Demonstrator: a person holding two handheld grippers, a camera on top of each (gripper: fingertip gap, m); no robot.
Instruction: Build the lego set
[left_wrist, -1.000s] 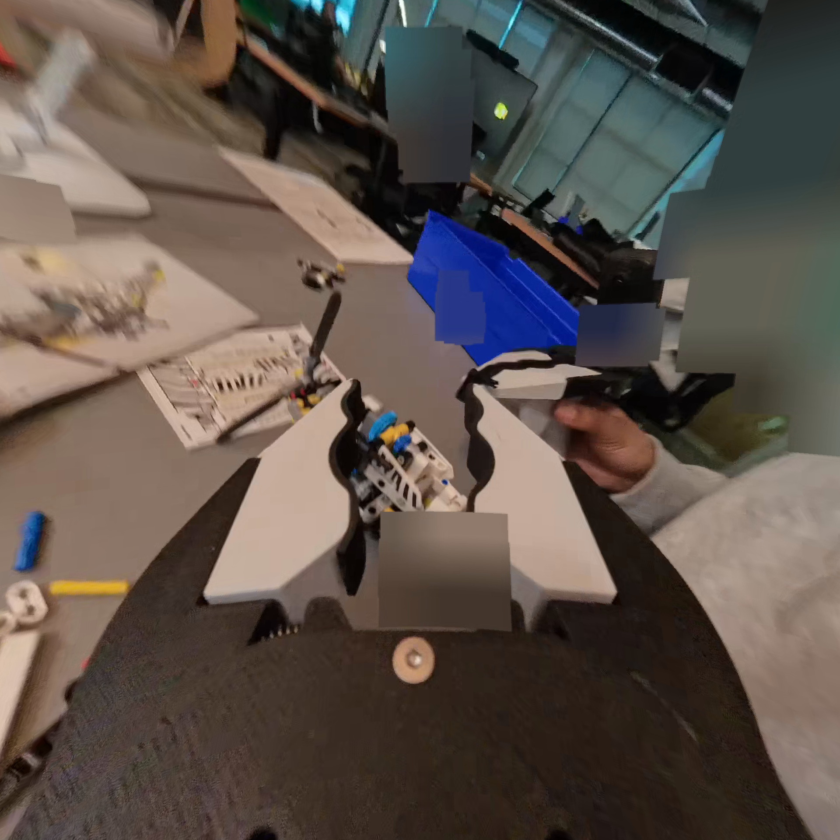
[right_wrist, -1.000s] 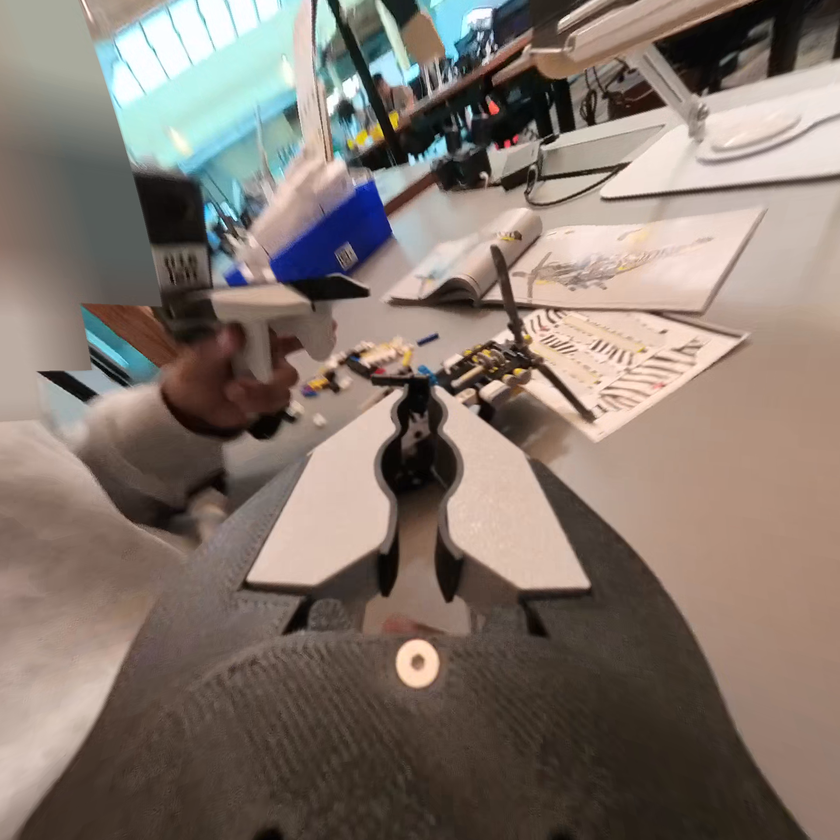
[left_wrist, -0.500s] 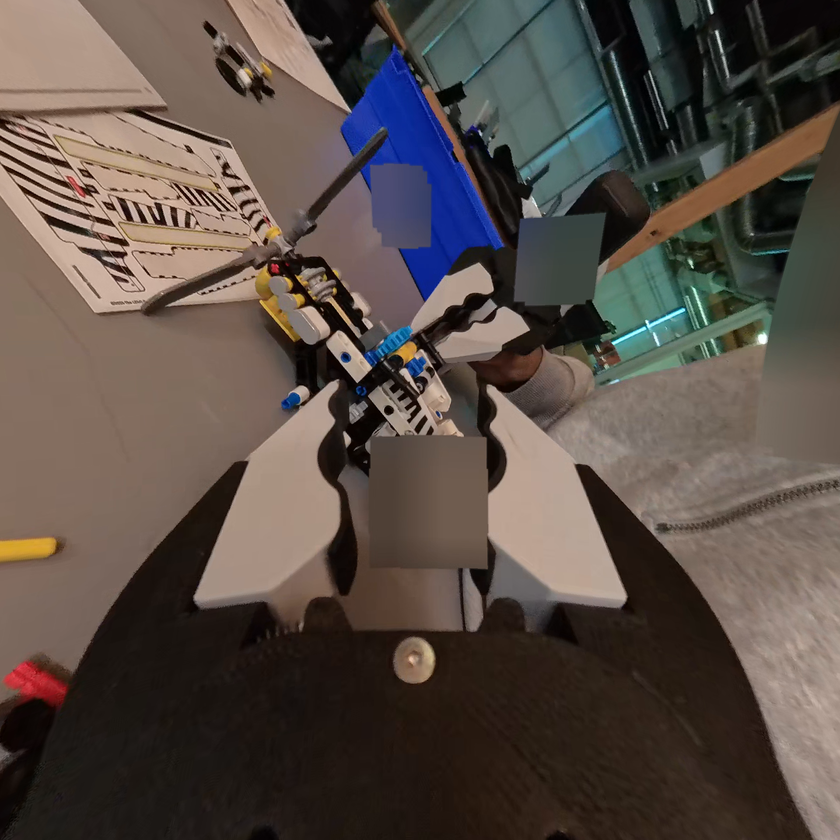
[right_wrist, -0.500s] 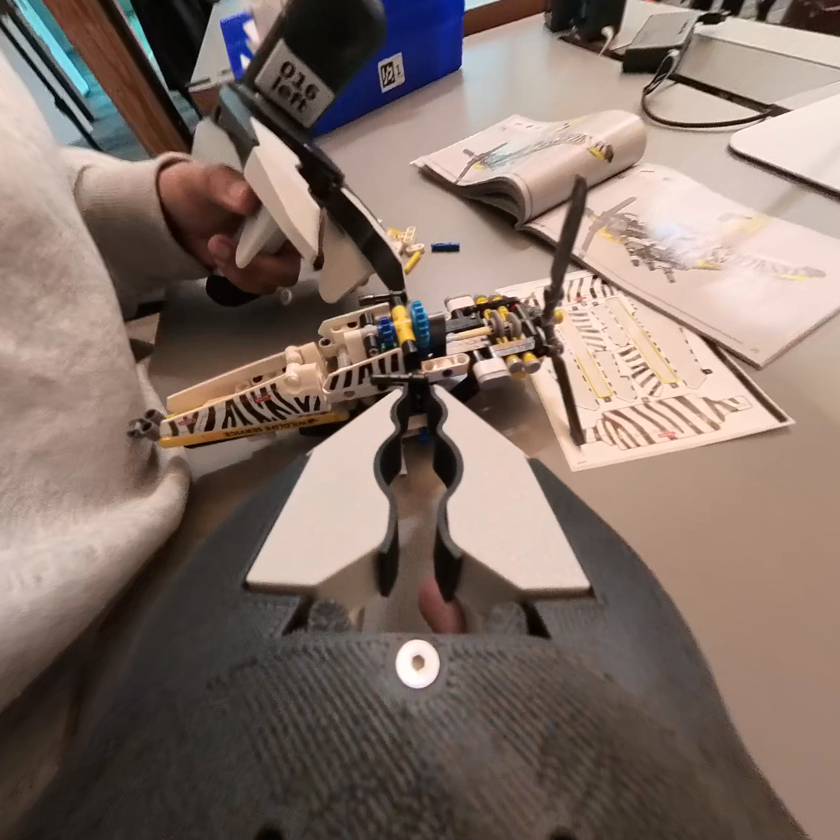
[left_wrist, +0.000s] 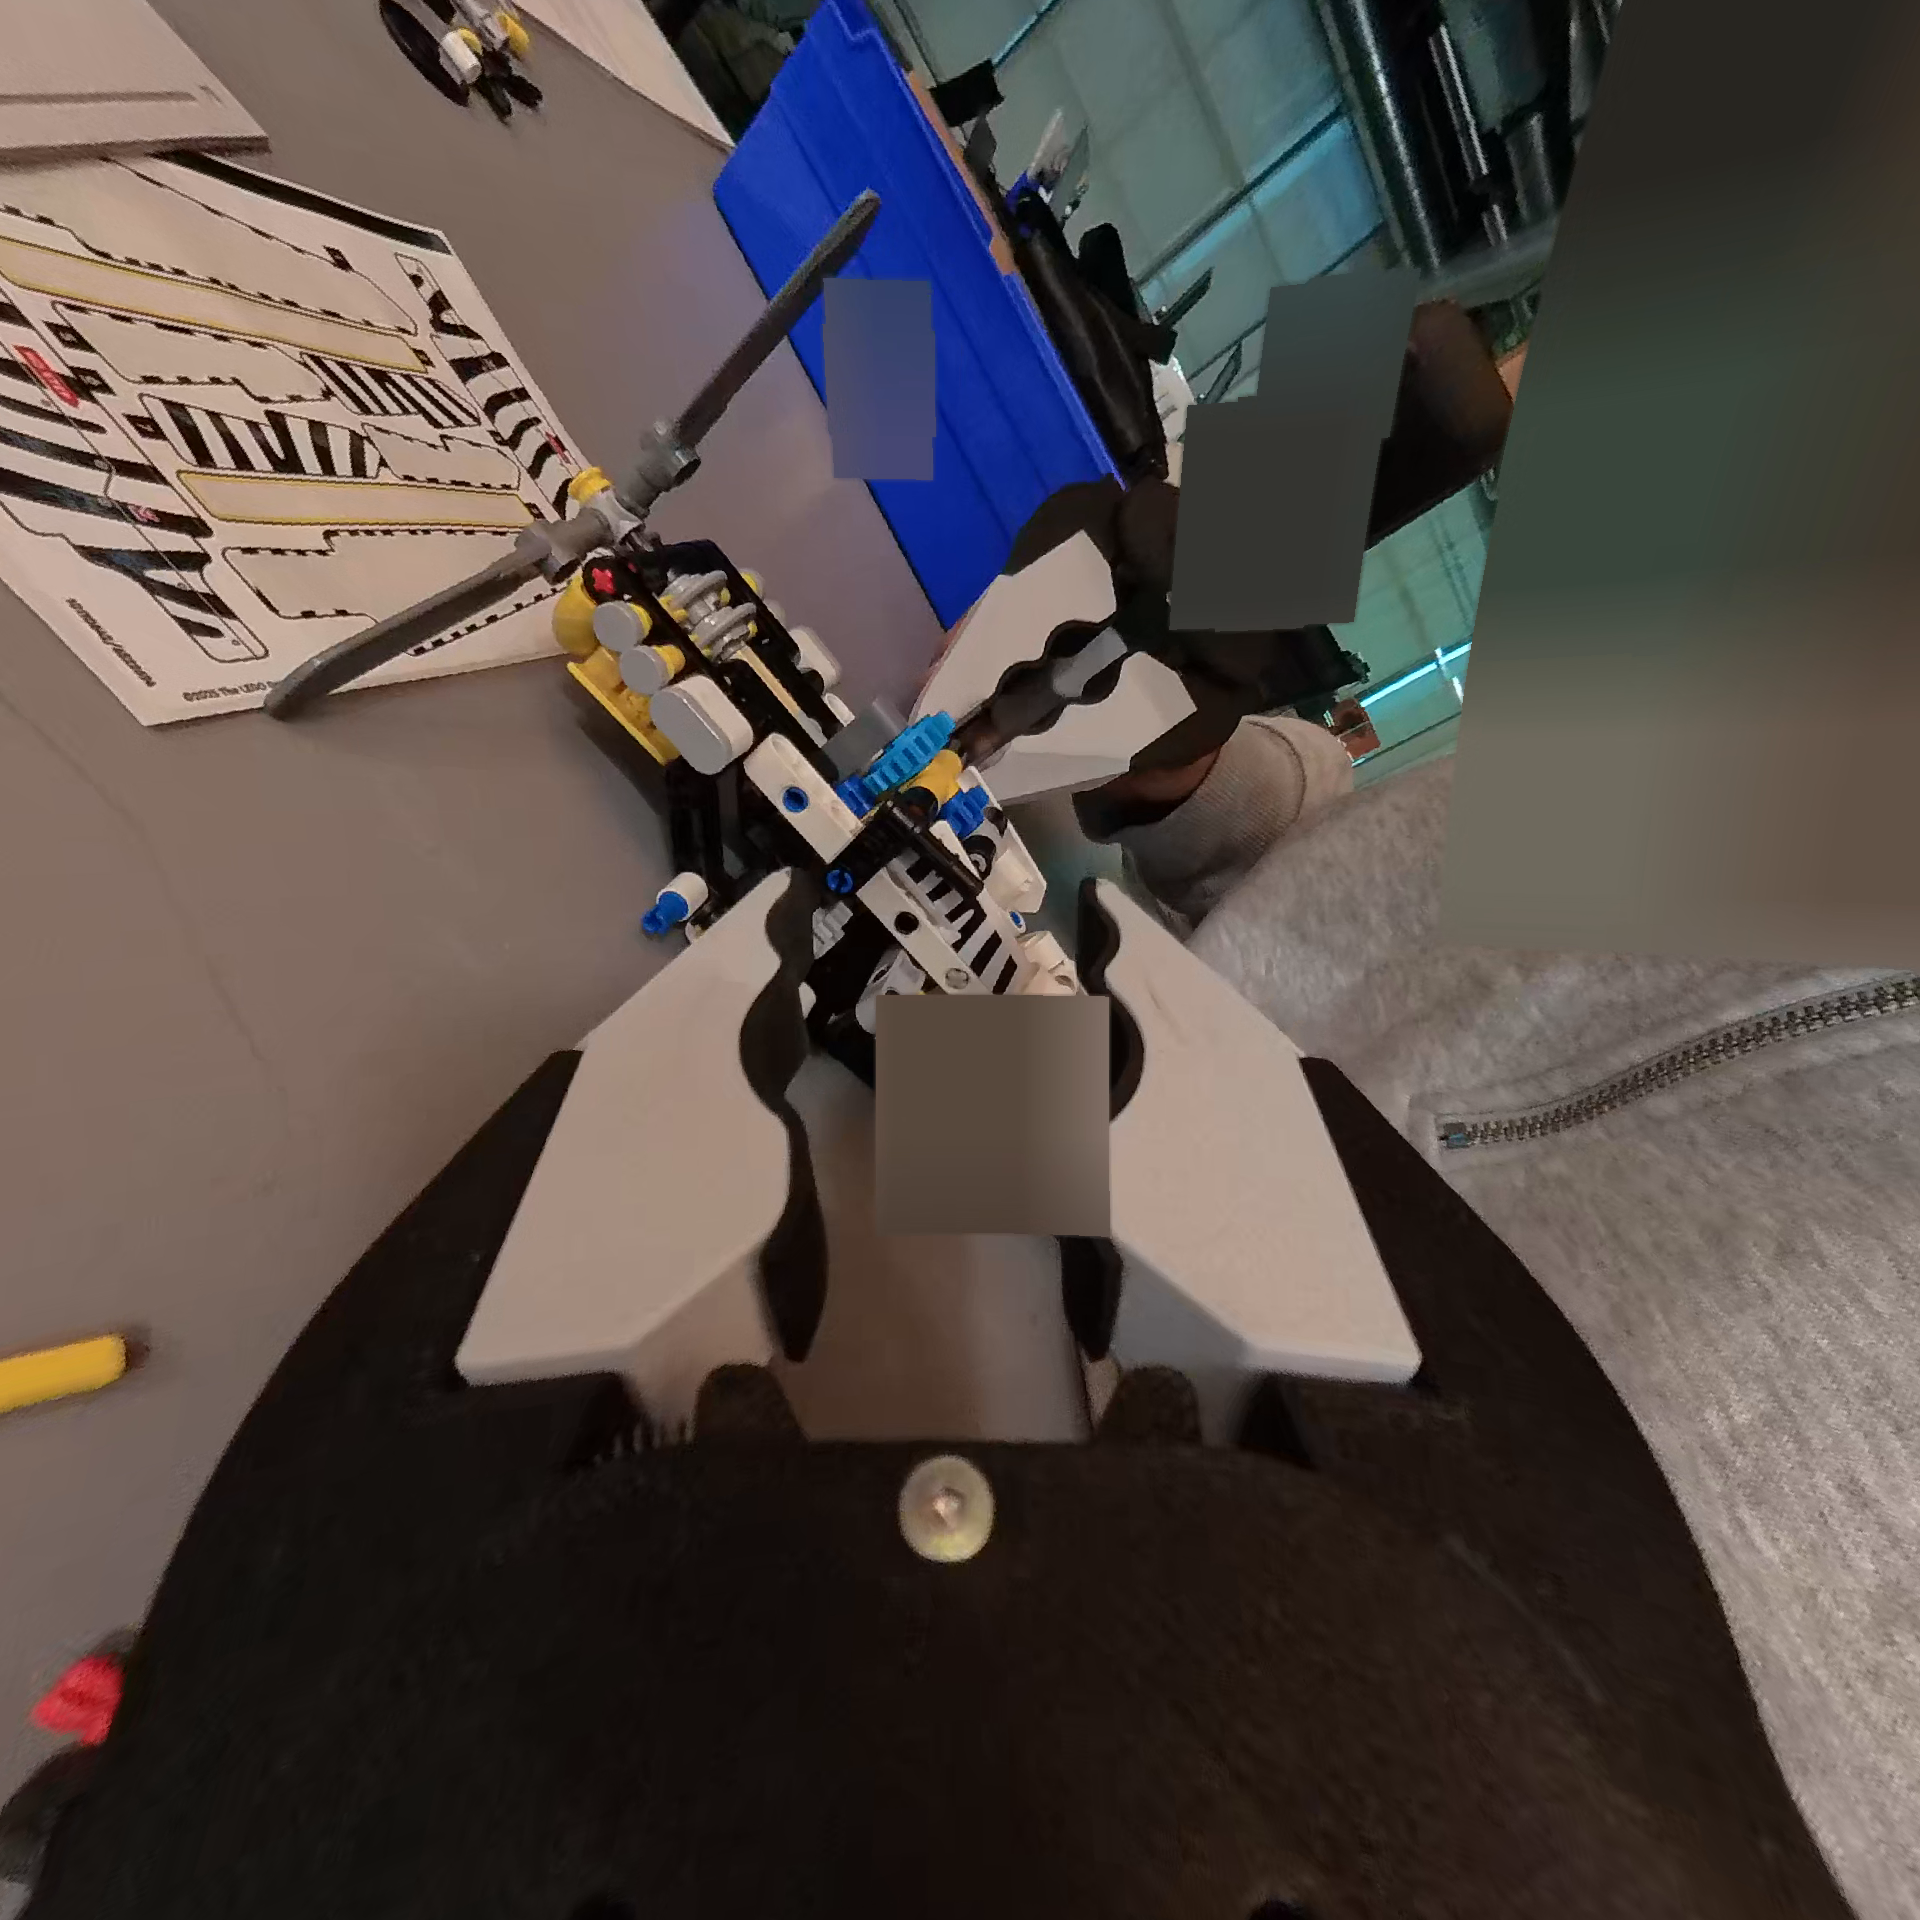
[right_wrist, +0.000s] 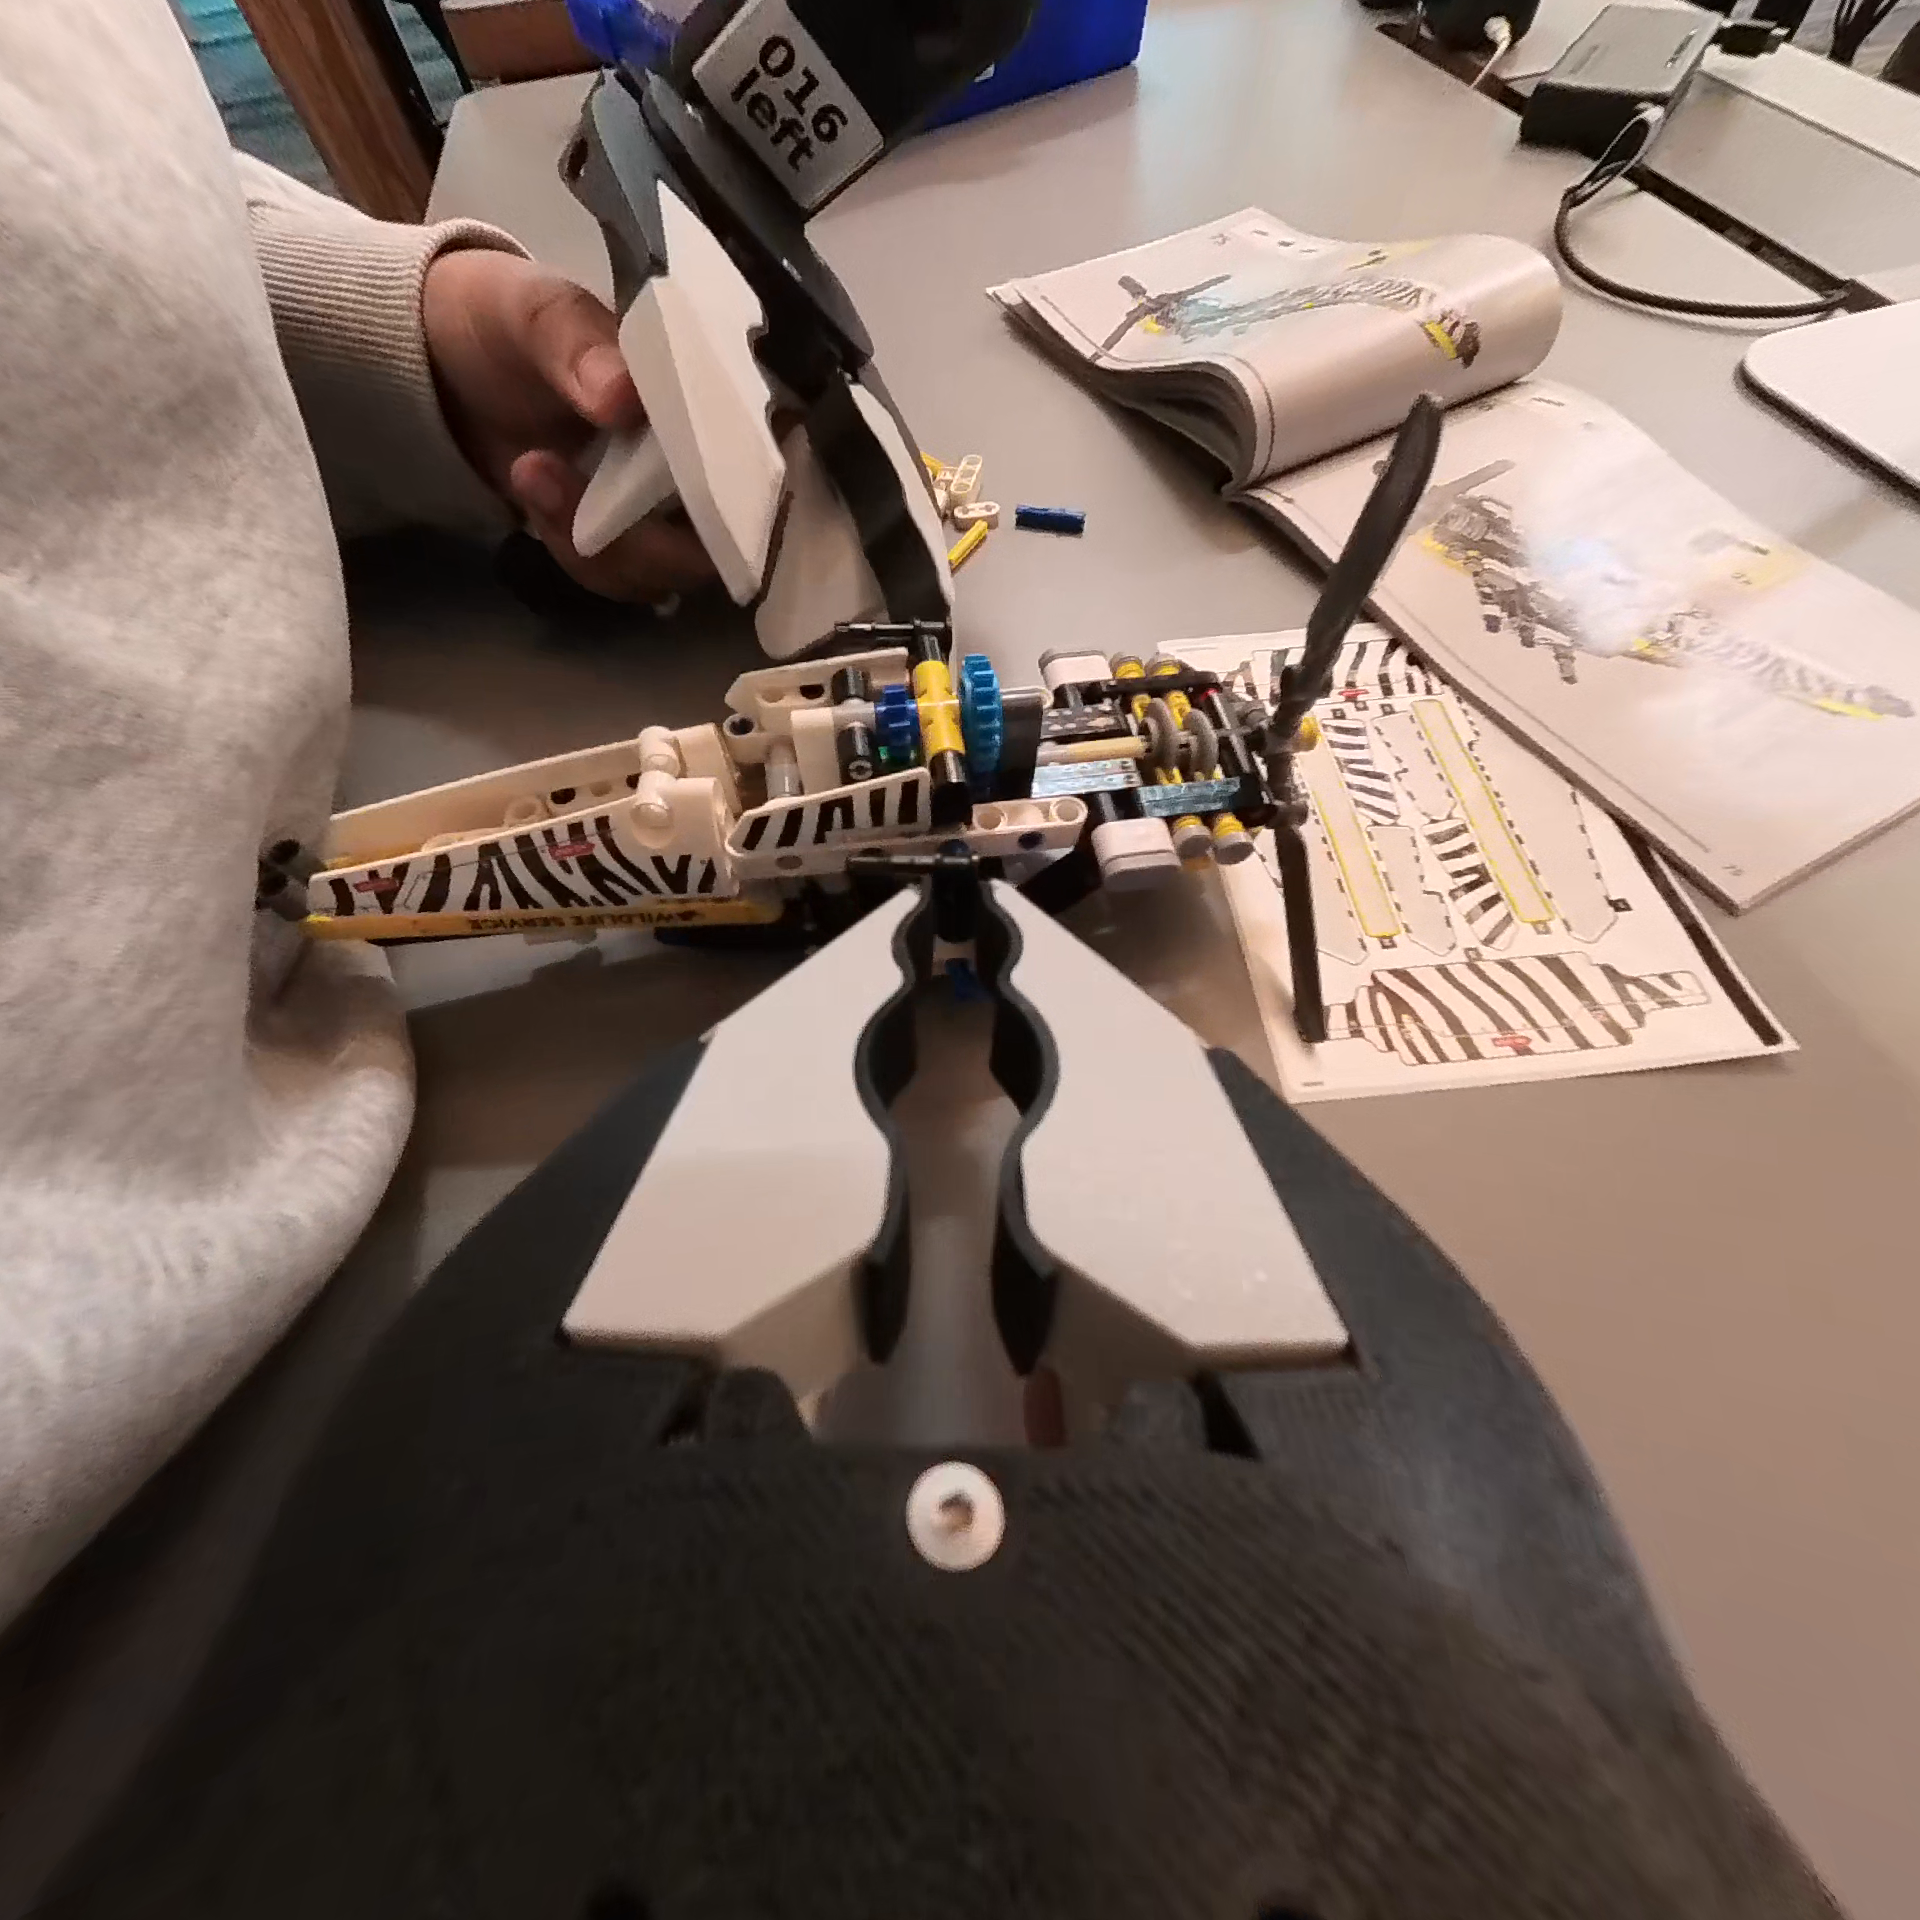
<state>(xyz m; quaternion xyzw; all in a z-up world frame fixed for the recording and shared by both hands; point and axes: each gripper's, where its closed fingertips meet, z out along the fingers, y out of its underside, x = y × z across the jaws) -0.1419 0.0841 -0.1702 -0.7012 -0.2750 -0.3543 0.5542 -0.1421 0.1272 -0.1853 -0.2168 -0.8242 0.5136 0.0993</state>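
Right wrist view: the zebra-striped white, black and yellow brick aircraft model (right_wrist: 727, 821) lies across the middle of the frame on the grey table (right_wrist: 1558, 1299), its tail at the left against a grey knitted sleeve (right_wrist: 156, 727) and its dark grey propeller (right_wrist: 1340, 665) at the right over the striped sticker sheet (right_wrist: 1475, 935). The right gripper (right_wrist: 951, 899) is pinched narrow on a small black pin piece (right_wrist: 935, 862) pressed against the model's near side. The left gripper (right_wrist: 873, 582) comes down from the upper left, its tips at the model's top edge beside the blue gear (right_wrist: 979, 717). Open booklets (right_wrist: 1351, 312) fill the upper right; bare table lies at the lower right. In the left wrist view the left gripper (left_wrist: 940, 914) stands wide, the model's striped body between its fingers (left_wrist: 686, 1091); whether they touch it I cannot tell. The blue plastic bin (left_wrist: 935, 312) sits at the top centre, a yellow rod (left_wrist: 57, 1371) at the left edge, with bare table between.
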